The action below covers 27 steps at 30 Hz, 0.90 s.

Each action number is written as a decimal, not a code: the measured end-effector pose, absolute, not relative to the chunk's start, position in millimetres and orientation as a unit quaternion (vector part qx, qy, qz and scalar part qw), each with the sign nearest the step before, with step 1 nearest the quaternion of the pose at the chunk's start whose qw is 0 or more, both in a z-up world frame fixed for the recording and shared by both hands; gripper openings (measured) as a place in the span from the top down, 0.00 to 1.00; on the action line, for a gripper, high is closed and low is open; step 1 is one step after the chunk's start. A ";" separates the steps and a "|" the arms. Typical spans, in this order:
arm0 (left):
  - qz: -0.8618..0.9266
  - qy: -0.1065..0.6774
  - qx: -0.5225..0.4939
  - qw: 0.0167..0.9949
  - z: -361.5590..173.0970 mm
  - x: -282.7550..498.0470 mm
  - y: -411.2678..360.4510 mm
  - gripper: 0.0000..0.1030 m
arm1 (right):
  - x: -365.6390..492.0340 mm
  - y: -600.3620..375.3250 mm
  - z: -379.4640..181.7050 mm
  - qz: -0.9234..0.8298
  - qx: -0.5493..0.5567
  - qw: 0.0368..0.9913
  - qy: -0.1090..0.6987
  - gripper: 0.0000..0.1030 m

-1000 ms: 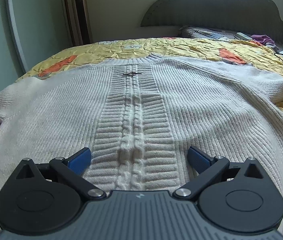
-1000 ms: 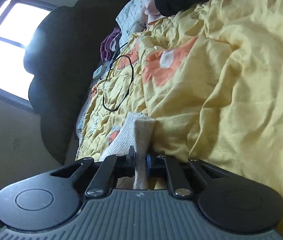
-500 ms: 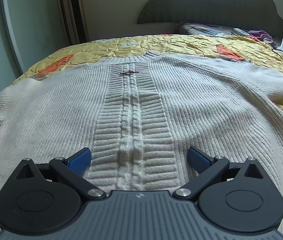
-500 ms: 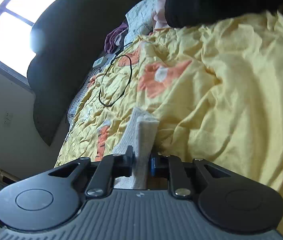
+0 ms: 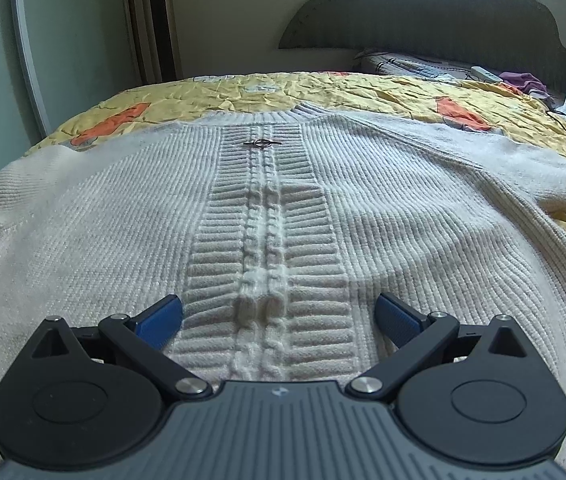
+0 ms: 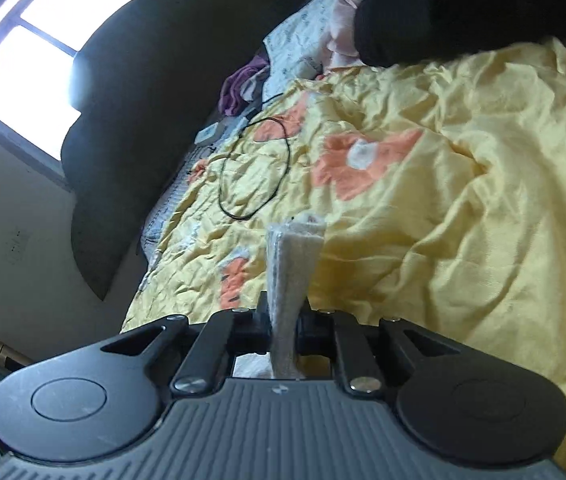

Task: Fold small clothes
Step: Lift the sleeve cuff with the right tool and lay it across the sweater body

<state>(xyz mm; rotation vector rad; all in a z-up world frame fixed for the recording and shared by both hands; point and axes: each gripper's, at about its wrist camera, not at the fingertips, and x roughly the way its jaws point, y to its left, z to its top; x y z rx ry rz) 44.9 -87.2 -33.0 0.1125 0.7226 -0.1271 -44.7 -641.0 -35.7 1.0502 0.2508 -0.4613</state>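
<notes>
— So, what are the jaws doing from where you stand?

— Left gripper (image 5: 279, 316) is spread wide, blue pads (image 5: 161, 320) well apart, nothing between them. It hangs low over the cream sweater (image 5: 123, 232), straddling the cable braid (image 5: 261, 264) that runs up the middle.

— And the other one?

— Right gripper (image 6: 283, 320) is pinched tight on a folded strip of the same cream knit, a sleeve end (image 6: 293, 264) by the look of it (I can't tell exactly which part). The strip stands up out of the jaws.

— Where's the sweater itself?

— Laid flat, front up, on the yellow quilt (image 5: 343, 88) with orange flowers, neckline toward the far side. A small metal ring pull (image 5: 263, 143) sits just under the collar.

— Anything else around?

— A dark headboard (image 5: 443, 20) at the right-hand end of the bed, a patterned pillow (image 5: 411, 65) below it, some purple cloth (image 6: 237, 90), a loop of black cable (image 6: 255, 168) on the quilt, and a tall tower fan (image 5: 159, 20) by the wall
</notes>
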 end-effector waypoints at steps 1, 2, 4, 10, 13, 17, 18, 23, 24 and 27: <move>-0.062 0.354 0.054 0.932 -33.0 45.1 -87.0 0.00 | -43.0 -634.5 -24.7 -0.204 0.491 0.840 0.112 0.85; -0.062 0.354 0.055 0.931 -33.0 45.4 -87.4 0.00 | -41.4 -626.4 -11.0 -0.187 0.485 0.848 0.105 0.85; -0.063 0.354 0.057 0.931 -32.6 45.2 -87.7 0.00 | -35.7 -609.0 14.8 -0.155 0.470 0.864 0.091 0.85; -0.077 0.371 0.091 0.921 -17.7 49.3 -80.9 0.00 | -9.5 -537.6 60.1 -0.063 0.434 0.894 0.093 0.85; -0.057 0.347 0.109 0.930 -2.7 49.6 -66.8 0.00 | 10.3 -496.6 61.1 -0.018 0.429 0.895 0.122 0.85; -0.019 0.329 0.129 0.935 10.8 58.2 -40.9 0.00 | 39.1 -431.2 57.9 0.037 0.417 0.893 0.162 0.85; -0.010 0.331 0.129 0.935 11.6 61.7 -33.7 0.00 | 46.1 -415.8 56.9 0.050 0.415 0.892 0.172 0.85; 0.017 0.357 0.109 0.928 9.6 74.6 0.8 0.00 | 70.6 -343.6 52.9 0.086 0.386 0.893 0.213 0.85; 0.021 0.357 0.106 0.928 8.4 74.6 6.5 0.00 | 73.9 -333.0 50.8 0.089 0.383 0.893 0.220 0.85; 0.036 0.361 0.105 0.926 -1.0 74.6 20.6 0.00 | 86.4 -301.1 43.4 0.090 0.370 0.892 0.243 0.84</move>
